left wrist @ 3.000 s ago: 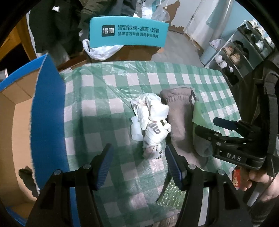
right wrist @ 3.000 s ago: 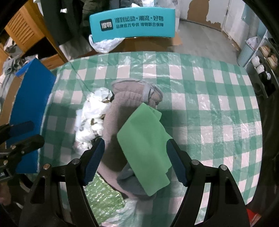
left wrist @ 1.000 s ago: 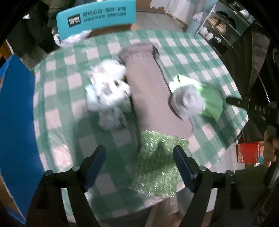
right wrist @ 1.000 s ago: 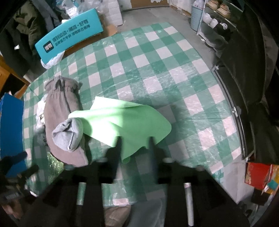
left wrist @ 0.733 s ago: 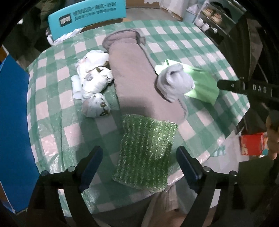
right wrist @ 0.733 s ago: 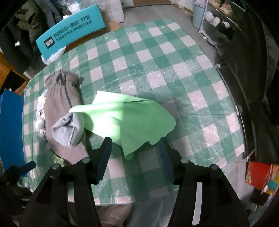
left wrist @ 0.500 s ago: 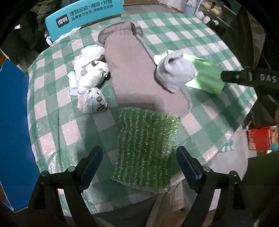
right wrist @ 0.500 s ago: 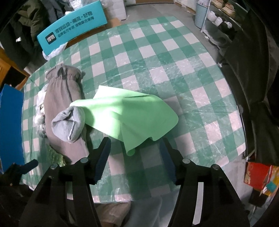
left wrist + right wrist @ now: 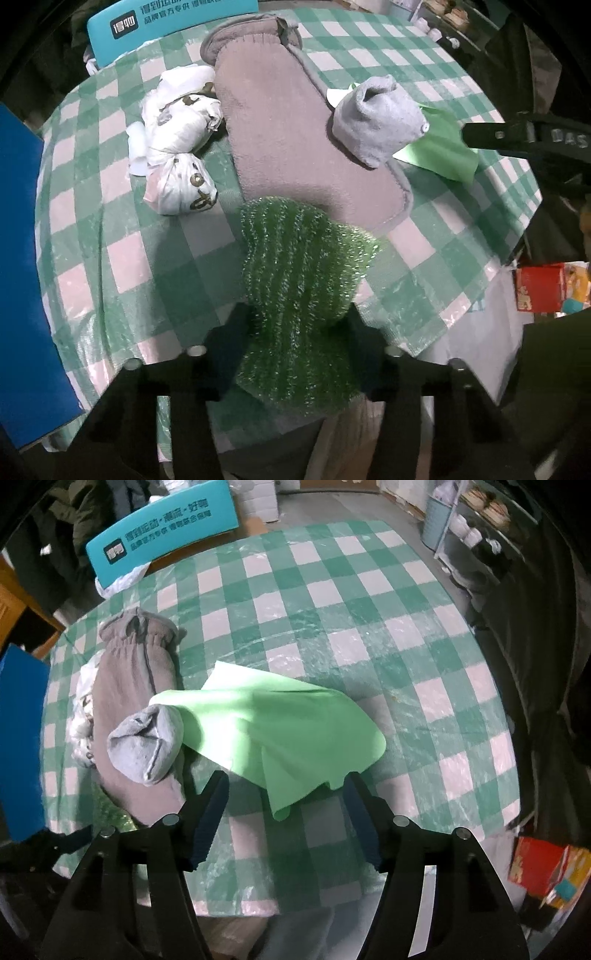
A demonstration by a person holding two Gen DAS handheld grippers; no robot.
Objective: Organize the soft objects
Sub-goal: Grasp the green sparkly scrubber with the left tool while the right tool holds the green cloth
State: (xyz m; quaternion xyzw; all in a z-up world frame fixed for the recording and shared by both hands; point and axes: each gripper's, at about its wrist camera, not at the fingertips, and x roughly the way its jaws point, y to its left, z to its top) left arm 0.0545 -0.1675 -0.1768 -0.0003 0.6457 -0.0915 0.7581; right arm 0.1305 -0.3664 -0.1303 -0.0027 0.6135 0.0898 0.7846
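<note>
A sparkly green scouring cloth lies at the table's near edge. My left gripper is closing on it, and its pads pinch the cloth into a waist. Behind it lie a long brown-grey fleece piece, a rolled grey sock on top of that, and white patterned bundles. A light green cloth is draped from the sock across the table. My right gripper hangs over that cloth's near corner with its jaws opening, and its pads stand clear of the cloth.
The table wears a green and white check cover. A blue box wall stands at the left. A teal chair back is beyond the far edge. A red carton sits on the floor at the right, and shelves stand at the far right.
The left jaws have gone from wide open to pinching the sparkly green cloth, which is now bunched, and that gripper has sunk closer. The right jaws have spread wider.
</note>
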